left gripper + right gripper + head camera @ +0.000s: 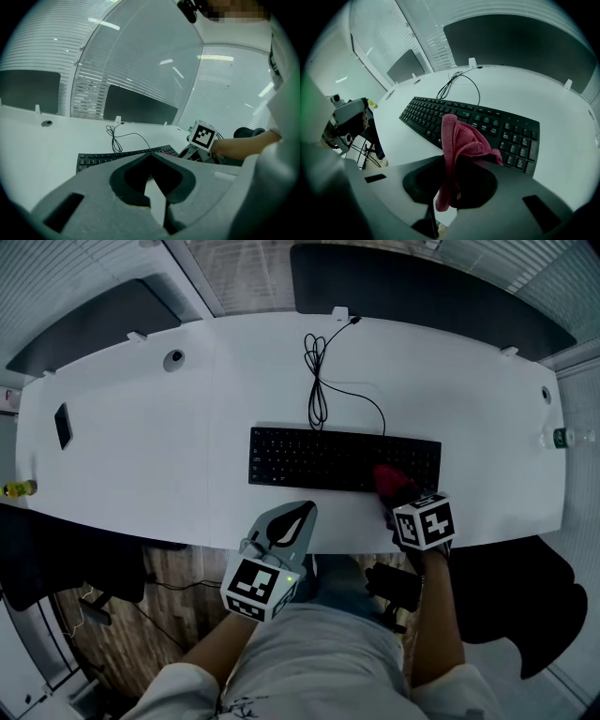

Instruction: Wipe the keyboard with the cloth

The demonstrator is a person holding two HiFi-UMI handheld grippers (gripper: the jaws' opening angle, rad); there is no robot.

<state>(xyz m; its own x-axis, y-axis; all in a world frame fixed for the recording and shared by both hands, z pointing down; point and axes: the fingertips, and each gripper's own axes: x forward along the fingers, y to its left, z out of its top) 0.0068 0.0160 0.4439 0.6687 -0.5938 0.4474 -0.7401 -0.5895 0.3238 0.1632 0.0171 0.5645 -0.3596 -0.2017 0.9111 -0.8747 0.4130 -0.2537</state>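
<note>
Cloth (pixel 464 138) pink, crumpled, pinched by right tongs (pixel 447 161) over keyboard (pixel 487 126); left tongs (pixel 151 157) pressed together.

We wear a pale short-sleeved shirt (pixel 323 662), and our left claw (pixel 291 521) and right claw (pixel 457 164) are grey moulded shells with dark-lined throats, each bearing a white cube (pixel 424 520) of black square markers.

A black corded keyboard (pixel 319 457) is laid flat on a white desk (pixel 141 446). A crumpled pink terry cloth (pixel 392 482) is pinched in the right gripper (pixel 449 178) above its right-hand keys.
</note>
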